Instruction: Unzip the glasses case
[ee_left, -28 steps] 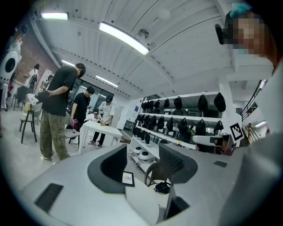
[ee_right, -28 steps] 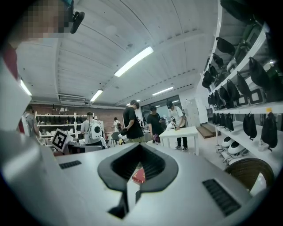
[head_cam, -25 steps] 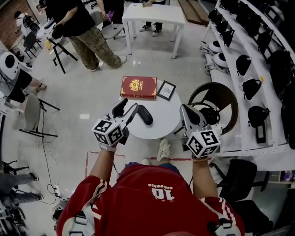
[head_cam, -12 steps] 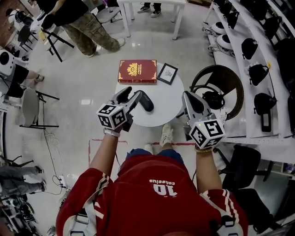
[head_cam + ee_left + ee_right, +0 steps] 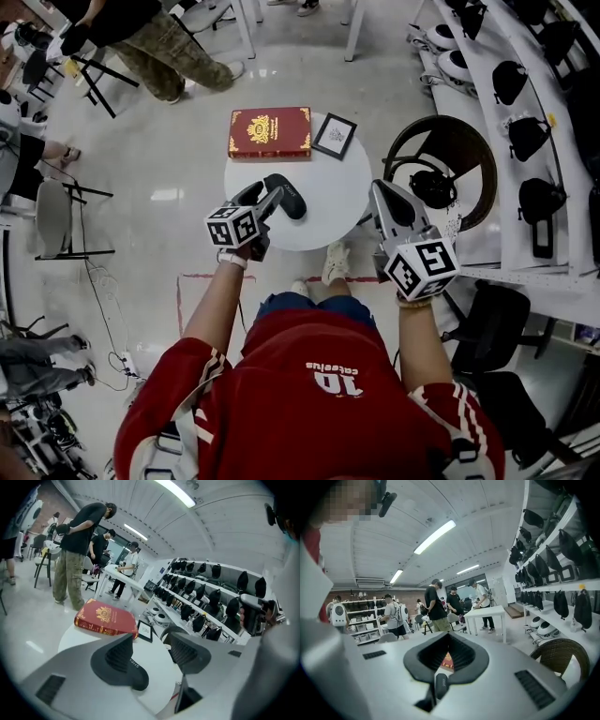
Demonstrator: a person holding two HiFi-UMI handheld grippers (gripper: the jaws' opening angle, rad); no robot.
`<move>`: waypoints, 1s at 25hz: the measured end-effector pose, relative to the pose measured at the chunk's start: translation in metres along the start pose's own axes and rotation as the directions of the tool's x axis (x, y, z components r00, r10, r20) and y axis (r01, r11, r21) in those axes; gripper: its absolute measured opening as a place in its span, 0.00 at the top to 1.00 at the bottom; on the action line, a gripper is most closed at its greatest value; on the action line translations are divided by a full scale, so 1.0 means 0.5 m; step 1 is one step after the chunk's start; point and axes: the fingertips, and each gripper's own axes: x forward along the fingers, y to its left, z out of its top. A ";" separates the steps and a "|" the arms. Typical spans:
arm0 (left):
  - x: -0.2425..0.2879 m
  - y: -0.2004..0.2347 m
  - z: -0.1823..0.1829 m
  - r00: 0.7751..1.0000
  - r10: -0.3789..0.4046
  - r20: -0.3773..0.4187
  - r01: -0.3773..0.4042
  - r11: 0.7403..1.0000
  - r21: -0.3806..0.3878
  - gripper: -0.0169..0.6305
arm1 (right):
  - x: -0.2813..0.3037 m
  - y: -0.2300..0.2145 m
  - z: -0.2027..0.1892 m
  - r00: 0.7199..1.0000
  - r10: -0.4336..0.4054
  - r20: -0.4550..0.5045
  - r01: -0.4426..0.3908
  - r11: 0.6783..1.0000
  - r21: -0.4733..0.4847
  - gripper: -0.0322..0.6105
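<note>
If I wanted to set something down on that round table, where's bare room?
The biggest bare patch is the right half of the table, between the picture frame at the back, the glasses case to the left and the rim. A narrower strip runs along the near rim. The back left is crowded: red book and frame side by side.

The person wears a red short-sleeved jersey (image 5: 319,394) with a white 10 and white shoulder stripes, over blue trousers (image 5: 305,305). The white left gripper (image 5: 262,194) and right gripper (image 5: 379,188) each bear a black-and-white marker cube (image 5: 232,226).
</note>
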 end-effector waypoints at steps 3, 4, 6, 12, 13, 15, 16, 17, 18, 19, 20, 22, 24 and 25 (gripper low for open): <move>0.025 0.030 -0.027 0.999 0.024 -0.024 -0.025 0.999 -0.027 0.60 | 0.014 -0.013 -0.013 1.000 0.003 -0.015 -0.003 1.000 0.000 0.93; 0.033 0.039 -0.037 0.999 0.030 -0.032 -0.032 0.999 -0.044 0.60 | 0.019 -0.016 -0.017 1.000 0.005 -0.021 -0.005 1.000 0.000 0.93; 0.051 0.058 -0.062 0.998 0.034 -0.050 -0.039 0.994 -0.105 0.59 | 0.028 -0.024 -0.024 0.999 0.009 -0.032 -0.009 1.000 0.002 0.93; 0.104 0.132 -0.140 0.993 0.078 -0.091 -0.103 0.946 -0.306 0.50 | 0.051 -0.042 -0.040 0.998 0.021 -0.061 -0.020 1.000 0.017 0.93; 0.110 0.147 -0.152 0.990 0.098 -0.102 -0.125 0.941 -0.315 0.49 | 0.053 -0.048 -0.043 0.998 0.019 -0.065 -0.018 1.000 0.021 0.93; 0.122 0.172 -0.174 0.984 0.130 -0.123 -0.164 0.931 -0.325 0.48 | 0.056 -0.063 -0.050 0.997 0.014 -0.075 -0.012 1.000 0.028 0.93; 0.127 0.182 -0.183 0.981 0.140 -0.132 -0.177 0.927 -0.330 0.47 | 0.058 -0.072 -0.053 0.997 0.012 -0.080 -0.010 0.999 0.031 0.93; 0.133 0.190 -0.192 0.979 0.146 -0.141 -0.186 0.923 -0.337 0.47 | 0.061 -0.080 -0.057 0.996 0.011 -0.085 -0.009 0.999 0.033 0.93; 0.139 0.196 -0.199 0.978 0.150 -0.149 -0.193 0.919 -0.344 0.47 | 0.064 -0.087 -0.060 0.996 0.011 -0.091 -0.008 0.999 0.036 0.93; 0.145 0.200 -0.207 0.976 0.152 -0.158 -0.199 0.915 -0.352 0.47 | 0.067 -0.093 -0.063 0.995 0.012 -0.096 -0.008 0.999 0.038 0.93; 0.151 0.204 -0.215 0.974 0.154 -0.168 -0.207 0.910 -0.359 0.47 | 0.071 -0.097 -0.065 0.995 0.014 -0.101 -0.010 0.999 0.042 0.93; 0.163 0.210 -0.228 0.969 0.161 -0.187 -0.221 0.903 -0.367 0.46 | 0.078 -0.104 -0.070 0.994 0.021 -0.111 -0.016 0.999 0.051 0.93; 0.177 0.213 -0.235 0.965 0.168 -0.204 -0.233 0.903 -0.362 0.46 | 0.087 -0.111 -0.076 0.992 0.029 -0.121 -0.023 0.998 0.057 0.93; 0.185 0.214 -0.237 0.963 0.169 -0.211 -0.237 0.903 -0.359 0.46 | 0.091 -0.115 -0.079 0.992 0.033 -0.126 -0.025 0.998 0.061 0.93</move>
